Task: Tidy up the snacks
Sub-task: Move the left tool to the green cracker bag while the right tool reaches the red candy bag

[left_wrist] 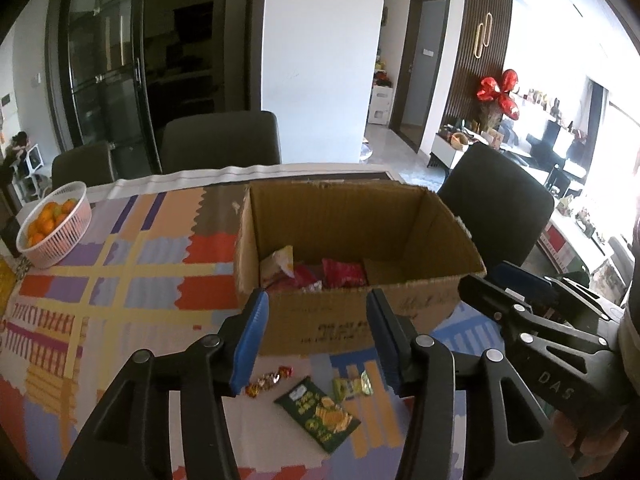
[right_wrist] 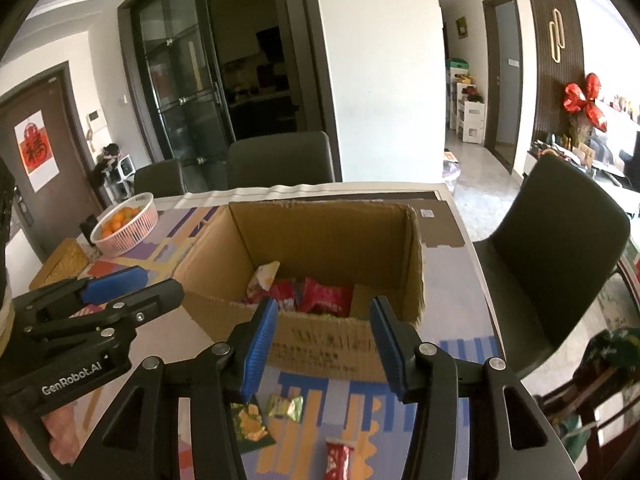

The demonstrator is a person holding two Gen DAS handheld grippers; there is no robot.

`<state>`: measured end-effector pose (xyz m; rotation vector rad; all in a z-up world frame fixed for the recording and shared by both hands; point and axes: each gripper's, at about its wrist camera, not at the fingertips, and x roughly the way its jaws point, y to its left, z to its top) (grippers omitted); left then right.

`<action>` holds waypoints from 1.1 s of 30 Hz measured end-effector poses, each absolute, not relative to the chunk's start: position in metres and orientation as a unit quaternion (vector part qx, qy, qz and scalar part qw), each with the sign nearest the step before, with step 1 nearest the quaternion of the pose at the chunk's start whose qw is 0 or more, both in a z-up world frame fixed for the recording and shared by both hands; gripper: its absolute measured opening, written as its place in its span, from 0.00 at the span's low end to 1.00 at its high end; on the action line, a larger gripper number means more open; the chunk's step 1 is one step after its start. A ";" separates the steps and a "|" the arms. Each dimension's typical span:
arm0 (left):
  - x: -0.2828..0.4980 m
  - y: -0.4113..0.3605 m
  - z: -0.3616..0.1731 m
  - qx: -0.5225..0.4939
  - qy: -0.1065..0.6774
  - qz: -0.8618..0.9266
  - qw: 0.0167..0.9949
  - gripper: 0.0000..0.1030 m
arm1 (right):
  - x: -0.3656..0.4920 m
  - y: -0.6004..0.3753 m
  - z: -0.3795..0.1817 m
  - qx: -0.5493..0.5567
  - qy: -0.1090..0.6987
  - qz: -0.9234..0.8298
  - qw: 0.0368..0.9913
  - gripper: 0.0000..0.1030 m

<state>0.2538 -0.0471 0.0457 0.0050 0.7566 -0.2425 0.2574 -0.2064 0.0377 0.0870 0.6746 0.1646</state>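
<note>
Several packets already lie in the cardboard box; the green chip bag and candies wait on the surface. Both claws, left claw and right claw, gape wide, empty.

Far left of the jaws, pink basket of oranges on the patchwork cloth. Beyond, dark chairs. Far right, red balloons.

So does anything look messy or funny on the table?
A few snacks lie loose on the tablecloth in front of the cardboard box, not in it: a dark green chip bag, a small green packet, a wrapped candy and a red packet. The box's rim looks a bit ragged.
</note>
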 end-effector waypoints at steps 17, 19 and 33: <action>0.229 -0.055 -0.016 -0.002 0.439 -0.107 0.892 0.54 | 0.226 -0.213 -0.018 0.065 0.398 0.075 0.912 0.50; 0.229 -0.055 -0.027 -0.006 0.451 -0.107 0.886 0.54 | 0.225 -0.213 -0.027 0.063 0.406 0.071 0.909 0.50; 0.238 -0.057 -0.092 -0.033 0.526 -0.096 0.845 0.56 | 0.217 -0.206 -0.079 0.048 0.461 0.062 0.884 0.50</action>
